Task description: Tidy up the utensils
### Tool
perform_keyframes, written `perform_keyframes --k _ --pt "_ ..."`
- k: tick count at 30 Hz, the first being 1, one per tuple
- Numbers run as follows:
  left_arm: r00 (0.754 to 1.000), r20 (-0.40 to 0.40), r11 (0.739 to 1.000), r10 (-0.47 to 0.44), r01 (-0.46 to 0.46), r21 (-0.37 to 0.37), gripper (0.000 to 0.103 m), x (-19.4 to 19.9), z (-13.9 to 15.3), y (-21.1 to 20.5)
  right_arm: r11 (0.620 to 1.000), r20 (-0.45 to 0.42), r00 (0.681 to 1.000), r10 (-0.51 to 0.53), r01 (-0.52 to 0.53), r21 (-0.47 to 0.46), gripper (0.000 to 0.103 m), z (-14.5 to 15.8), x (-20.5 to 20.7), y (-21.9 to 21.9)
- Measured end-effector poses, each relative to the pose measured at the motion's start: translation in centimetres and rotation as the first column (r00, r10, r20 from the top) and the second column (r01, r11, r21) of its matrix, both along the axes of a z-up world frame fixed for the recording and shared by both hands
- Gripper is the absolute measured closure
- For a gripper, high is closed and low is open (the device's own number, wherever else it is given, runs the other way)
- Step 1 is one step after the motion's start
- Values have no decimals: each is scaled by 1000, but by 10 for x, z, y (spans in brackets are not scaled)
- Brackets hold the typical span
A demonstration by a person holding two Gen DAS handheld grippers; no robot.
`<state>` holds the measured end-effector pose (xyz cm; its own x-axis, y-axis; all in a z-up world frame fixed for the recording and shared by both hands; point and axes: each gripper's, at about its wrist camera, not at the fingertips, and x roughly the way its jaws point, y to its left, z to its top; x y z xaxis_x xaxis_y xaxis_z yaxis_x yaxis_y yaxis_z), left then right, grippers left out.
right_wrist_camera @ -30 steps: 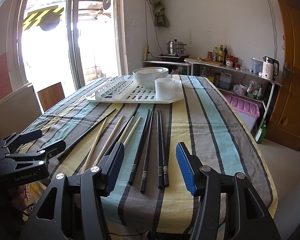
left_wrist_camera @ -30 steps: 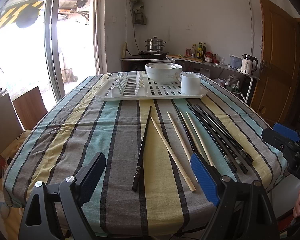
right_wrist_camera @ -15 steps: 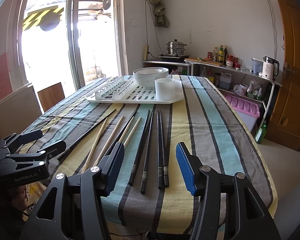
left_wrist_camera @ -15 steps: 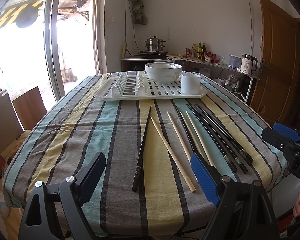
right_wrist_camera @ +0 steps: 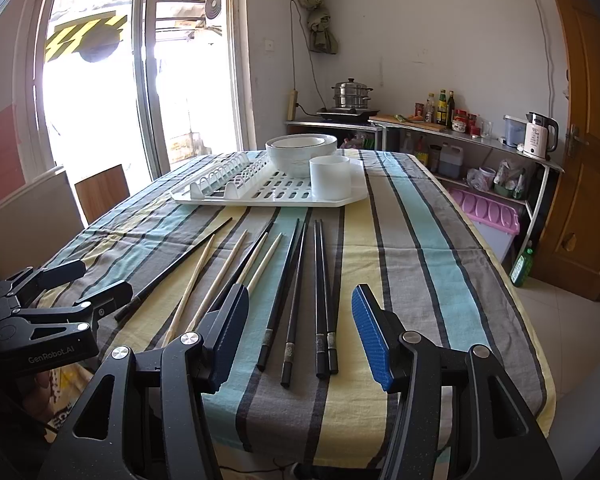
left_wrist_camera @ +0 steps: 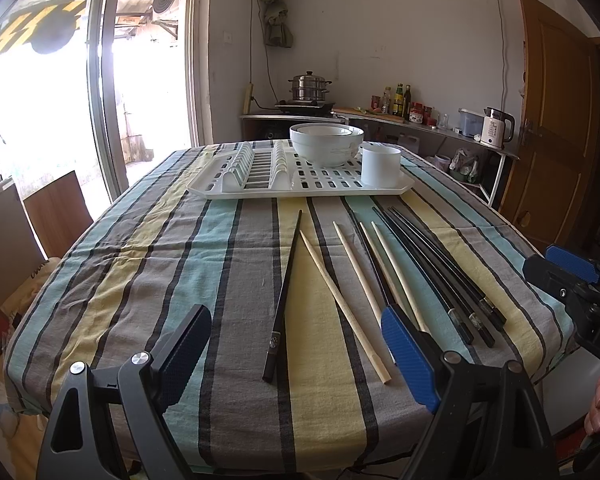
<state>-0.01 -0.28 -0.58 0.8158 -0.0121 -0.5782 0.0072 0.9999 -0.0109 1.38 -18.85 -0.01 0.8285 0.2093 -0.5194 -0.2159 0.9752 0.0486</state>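
Note:
Several black chopsticks and several pale wooden chopsticks lie spread on the striped tablecloth. One black chopstick lies apart to the left. A white drying rack at the far end holds stacked white bowls and a white cup. My left gripper is open and empty above the near table edge. My right gripper is open and empty above the ends of the black chopsticks. The rack also shows in the right wrist view.
Wooden chairs stand at the table's left side by the glass door. A counter along the back wall carries a steamer pot, bottles and a kettle. A wooden door is at the right.

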Motion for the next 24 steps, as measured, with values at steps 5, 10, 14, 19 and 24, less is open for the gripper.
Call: perform_keyframes --k 5,10,14,19,24 --pt "1000 0 1000 0 0 0 16 0 0 0 1000 -1 1000 -1 1 3 48 0 0 0" --pt "1000 -7 1000 -13 13 4 16 3 -2 -1 1000 -3 1000 -2 2 4 48 0 1 0" --pt "999 -33 999 -42 41 -14 16 13 -5 2 1000 -6 1000 -2 2 6 48 -2 6 -1" --pt "997 -68 1000 -29 28 -6 16 31 -10 10 1000 -13 1000 1 -1 3 48 -3 18 -1" --pt "994 -112 1000 -16 16 -3 22 55 -15 20 1000 -38 999 19 -19 5 48 -5 37 1"
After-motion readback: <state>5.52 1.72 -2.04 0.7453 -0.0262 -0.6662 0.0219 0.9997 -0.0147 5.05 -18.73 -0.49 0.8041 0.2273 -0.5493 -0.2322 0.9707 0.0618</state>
